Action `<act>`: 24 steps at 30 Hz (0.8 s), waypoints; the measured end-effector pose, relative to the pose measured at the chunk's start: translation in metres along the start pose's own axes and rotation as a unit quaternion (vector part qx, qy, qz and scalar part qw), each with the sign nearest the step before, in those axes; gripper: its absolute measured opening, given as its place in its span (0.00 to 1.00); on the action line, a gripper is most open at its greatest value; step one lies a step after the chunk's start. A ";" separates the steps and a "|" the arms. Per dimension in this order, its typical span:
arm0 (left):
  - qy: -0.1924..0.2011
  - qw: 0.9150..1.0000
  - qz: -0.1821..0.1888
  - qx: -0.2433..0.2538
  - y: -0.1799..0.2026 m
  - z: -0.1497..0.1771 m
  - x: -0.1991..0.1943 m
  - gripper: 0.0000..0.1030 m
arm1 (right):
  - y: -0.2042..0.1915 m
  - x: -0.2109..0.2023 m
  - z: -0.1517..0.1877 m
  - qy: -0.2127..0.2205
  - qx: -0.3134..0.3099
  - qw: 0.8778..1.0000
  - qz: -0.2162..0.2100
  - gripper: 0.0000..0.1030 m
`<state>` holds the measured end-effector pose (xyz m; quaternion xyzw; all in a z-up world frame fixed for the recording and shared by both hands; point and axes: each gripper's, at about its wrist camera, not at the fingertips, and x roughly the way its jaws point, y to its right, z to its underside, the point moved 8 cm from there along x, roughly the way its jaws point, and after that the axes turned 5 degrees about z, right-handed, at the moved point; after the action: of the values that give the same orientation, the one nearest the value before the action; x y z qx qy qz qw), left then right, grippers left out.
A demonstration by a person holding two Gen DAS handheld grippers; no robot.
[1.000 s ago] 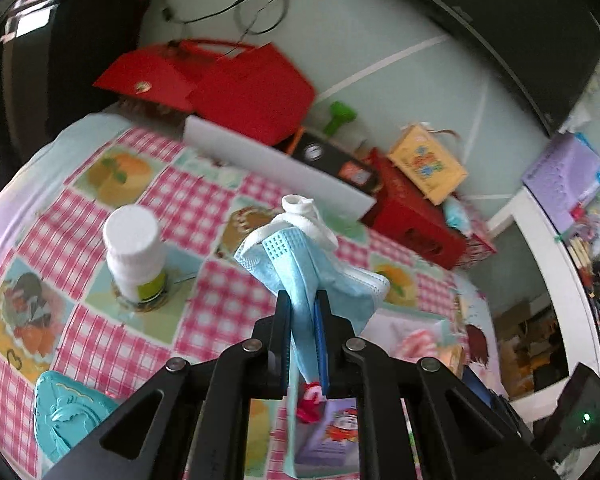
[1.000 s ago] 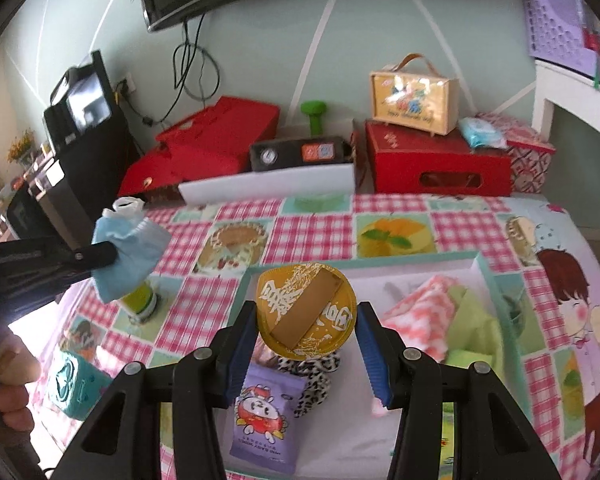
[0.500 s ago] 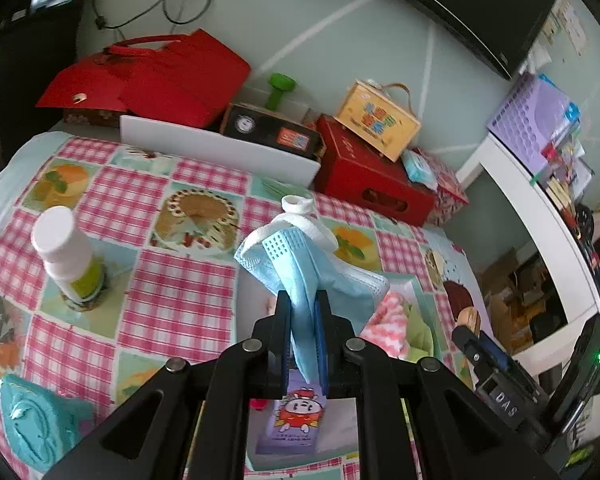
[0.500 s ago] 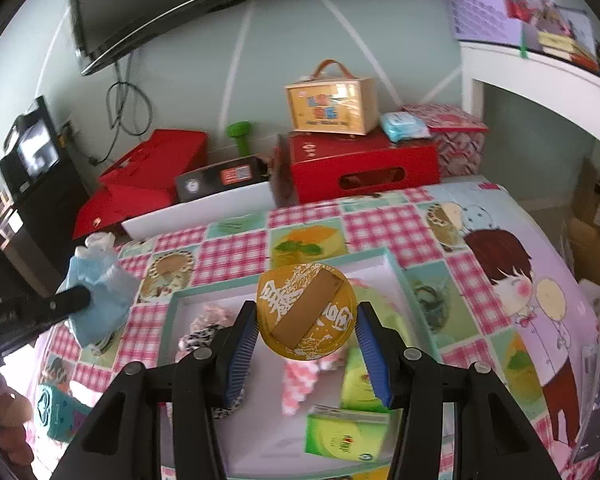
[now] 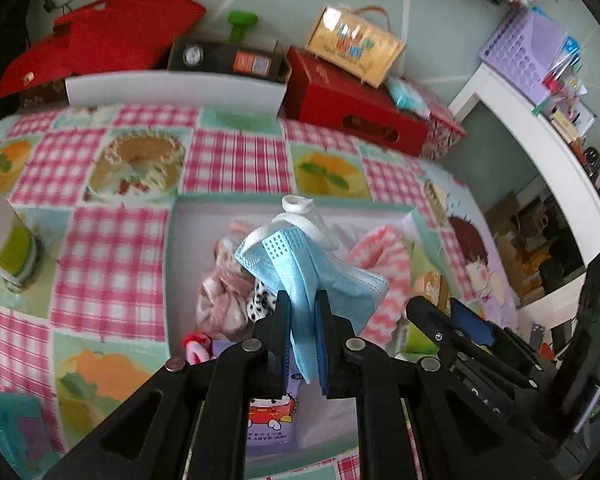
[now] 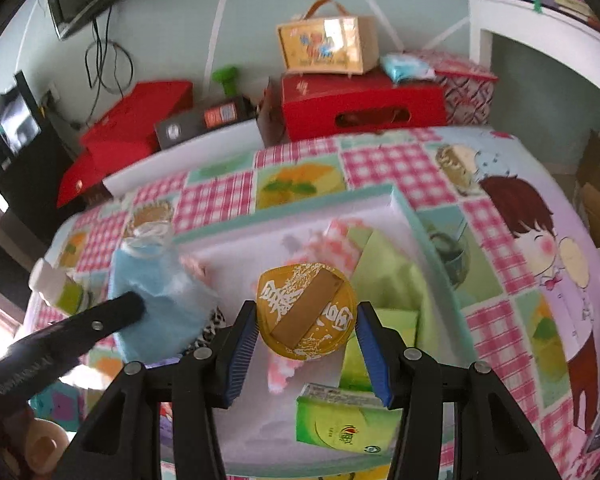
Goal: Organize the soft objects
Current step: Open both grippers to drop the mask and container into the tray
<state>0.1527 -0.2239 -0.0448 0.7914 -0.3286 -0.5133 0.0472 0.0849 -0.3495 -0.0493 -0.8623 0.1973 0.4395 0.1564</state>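
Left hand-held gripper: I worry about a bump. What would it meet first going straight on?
Probably the scrunchies in the tray, just beyond the face mask it holds; depth is unclear.

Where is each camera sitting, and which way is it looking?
Left wrist view: sits on the left claw, looking down along its fingers at the tray; its arms show, shut on a blue face mask.
Right wrist view: sits on the right claw, looking down at the tray; its arms show, gripping a round gold packet, with a fingertip low on the left.
Both show the tray, the pink checked cloth, the checked tablecloth and the red box.
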 end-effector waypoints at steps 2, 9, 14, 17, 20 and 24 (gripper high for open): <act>-0.008 1.000 -0.003 -0.004 -0.003 0.003 0.007 0.10 | -0.002 0.003 0.003 -0.006 -0.006 1.000 0.002 0.51; -0.011 1.000 -0.003 -0.010 -0.006 0.003 0.005 0.43 | -0.001 0.007 0.006 -0.016 -0.005 1.000 0.010 0.66; 0.000 1.000 -0.010 -0.003 -0.005 -0.002 -0.006 0.48 | -0.001 0.002 0.002 -0.008 -0.006 1.000 0.015 0.71; 0.007 1.000 -0.018 -0.002 -0.007 -0.006 -0.013 0.50 | -0.002 0.000 0.001 -0.004 -0.009 1.000 0.018 0.73; 0.018 0.999 -0.031 -0.002 -0.012 -0.010 -0.020 0.60 | -0.003 -0.003 -0.001 0.001 -0.011 1.000 0.020 0.77; 0.031 0.997 -0.073 -0.001 -0.026 -0.014 -0.026 0.66 | -0.003 -0.005 -0.003 0.005 -0.013 1.000 0.024 0.90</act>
<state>0.1699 -0.1921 -0.0284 0.8289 -0.2676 -0.4907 0.0205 0.0856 -0.3475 -0.0437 -0.8618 0.2126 0.4409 0.1332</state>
